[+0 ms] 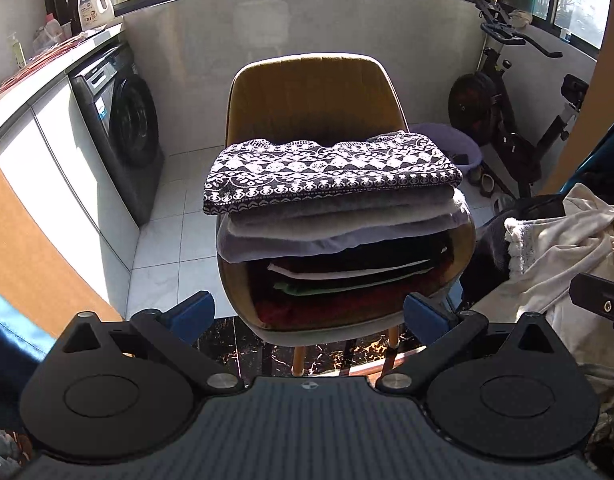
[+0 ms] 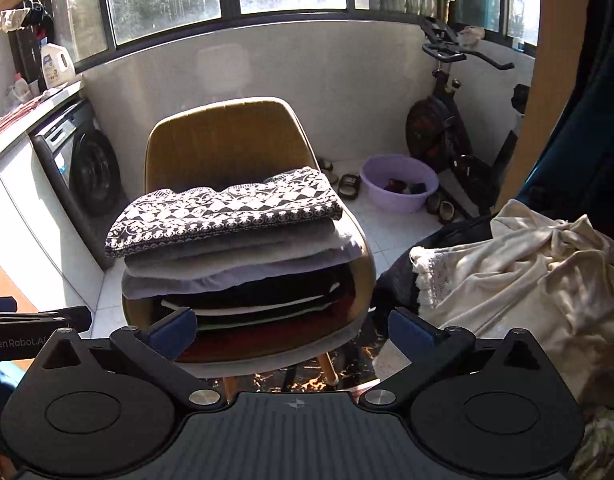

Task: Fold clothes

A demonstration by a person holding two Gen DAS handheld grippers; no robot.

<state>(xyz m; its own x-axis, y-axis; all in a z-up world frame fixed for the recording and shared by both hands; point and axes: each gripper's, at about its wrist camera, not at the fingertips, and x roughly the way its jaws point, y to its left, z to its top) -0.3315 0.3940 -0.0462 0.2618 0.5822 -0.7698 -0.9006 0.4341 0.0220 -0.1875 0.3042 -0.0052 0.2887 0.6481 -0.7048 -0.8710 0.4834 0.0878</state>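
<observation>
- Left gripper (image 1: 309, 316) spread wide, nothing between the blue pads, open air ahead up to the chair (image 1: 313, 92).
- Stack of folded clothes (image 1: 335, 208) fills the seat; clear space above it, before the backrest.
- Right gripper (image 2: 293, 334) open too, empty.
- Cream garment heap (image 2: 527, 276) crowds the right side, just beside the right finger.
- Left of the chair, bare floor tiles (image 1: 175, 240) run to the washing machine (image 1: 123, 128).

Folded stack (image 1: 331, 208) on chair (image 1: 311, 92)
</observation>
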